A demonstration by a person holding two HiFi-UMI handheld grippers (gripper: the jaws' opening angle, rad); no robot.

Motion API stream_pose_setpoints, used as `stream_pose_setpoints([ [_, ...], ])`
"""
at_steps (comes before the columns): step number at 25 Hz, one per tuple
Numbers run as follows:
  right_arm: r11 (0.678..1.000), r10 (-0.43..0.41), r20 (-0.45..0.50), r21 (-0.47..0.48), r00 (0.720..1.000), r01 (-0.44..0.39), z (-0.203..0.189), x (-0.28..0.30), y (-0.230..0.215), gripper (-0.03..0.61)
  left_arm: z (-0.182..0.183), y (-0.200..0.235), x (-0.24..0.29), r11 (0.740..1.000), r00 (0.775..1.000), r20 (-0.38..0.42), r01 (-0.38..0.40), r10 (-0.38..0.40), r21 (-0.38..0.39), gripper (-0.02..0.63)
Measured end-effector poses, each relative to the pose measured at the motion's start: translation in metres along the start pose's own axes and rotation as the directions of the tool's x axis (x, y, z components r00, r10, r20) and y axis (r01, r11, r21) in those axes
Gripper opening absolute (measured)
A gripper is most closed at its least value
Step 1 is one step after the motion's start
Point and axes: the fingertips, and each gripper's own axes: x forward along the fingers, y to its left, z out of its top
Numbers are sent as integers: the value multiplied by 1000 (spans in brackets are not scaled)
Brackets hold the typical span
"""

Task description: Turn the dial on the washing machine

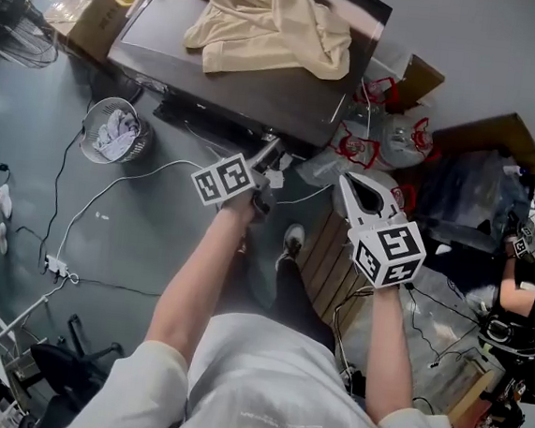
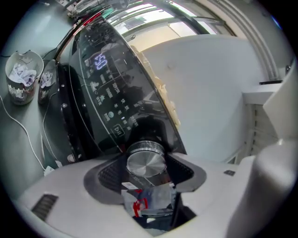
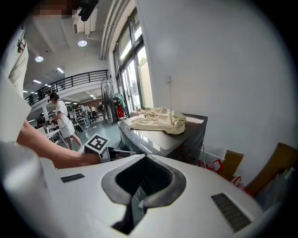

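While left tongs (image 2: 145,171) flank the dial (image 2: 146,159), narrow side gaps.

Grey floor (image 1: 142,243) carries washing machine (image 1: 252,85) — beige cloth (image 1: 267,20) heaped on its lid. Beside it: mesh basket (image 1: 114,131) of, seemingly, crumpled paper; white cable (image 1: 77,214); plastic bags (image 1: 380,139).

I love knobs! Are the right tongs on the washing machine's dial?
No: the right tongs hold nothing, away from the washing machine; the dial sits between the left tongs.
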Motion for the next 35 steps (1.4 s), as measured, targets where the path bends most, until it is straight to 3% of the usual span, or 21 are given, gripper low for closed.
stream_pose_setpoints([
  [10, 1000, -1, 2, -8, 1000, 1, 5, 1, 0, 14, 8, -2, -6, 997, 999, 36, -19, 16, 76, 285],
  [12, 1000, 0, 3, -9, 1000, 0, 7, 2, 1, 14, 12, -2, -9, 991, 999, 42, -35, 30, 127, 291],
  [14, 1000, 1, 2, -8, 1000, -1, 6, 3, 2, 14, 10, -5, -11, 970, 998, 24, -59, 55, 236, 295],
  [16, 1000, 3, 1, -8, 1000, -3, 6, 4, 3, 14, 5, -11, -12, 913, 995, -11, -84, 96, 400, 298],
  [20, 1000, 4, -2, -9, 1000, -4, 5, 5, 4, 14, 0, -14, -10, 723, 973, -9, -165, 230, 670, 298],
  [22, 1000, 1, -2, -8, 1000, -1, 4, 4, 4, 14, -1, -13, -9, 634, 960, 12, -195, 281, 749, 298],
  [23, 1000, 0, -3, -7, 1000, 0, 4, 4, 3, 14, -4, -14, -8, 601, 955, 14, -197, 295, 775, 298],
  [25, 1000, -4, -5, -6, 1000, 4, 3, 2, 2, 14, -10, -14, -5, 566, 950, 9, -193, 312, 802, 298],
  [28, 1000, -8, -7, -4, 1000, 8, 1, 0, -1, 14, -12, -11, -1, 551, 941, 17, -213, 339, 807, 296],
  [31, 1000, -10, -10, -2, 1000, 10, -1, -2, -3, 14, -10, -8, 1, 557, 932, 25, -238, 362, 796, 268],
  [33, 1000, -11, -12, 0, 1000, 11, -2, -2, -4, 14, -8, -8, 2, 577, 934, 22, -239, 357, 781, 268],
  [35, 1000, -11, -13, 2, 1000, 11, -4, -3, -5, 14, -5, -10, 1, 620, 943, 27, -241, 333, 747, 268],
])
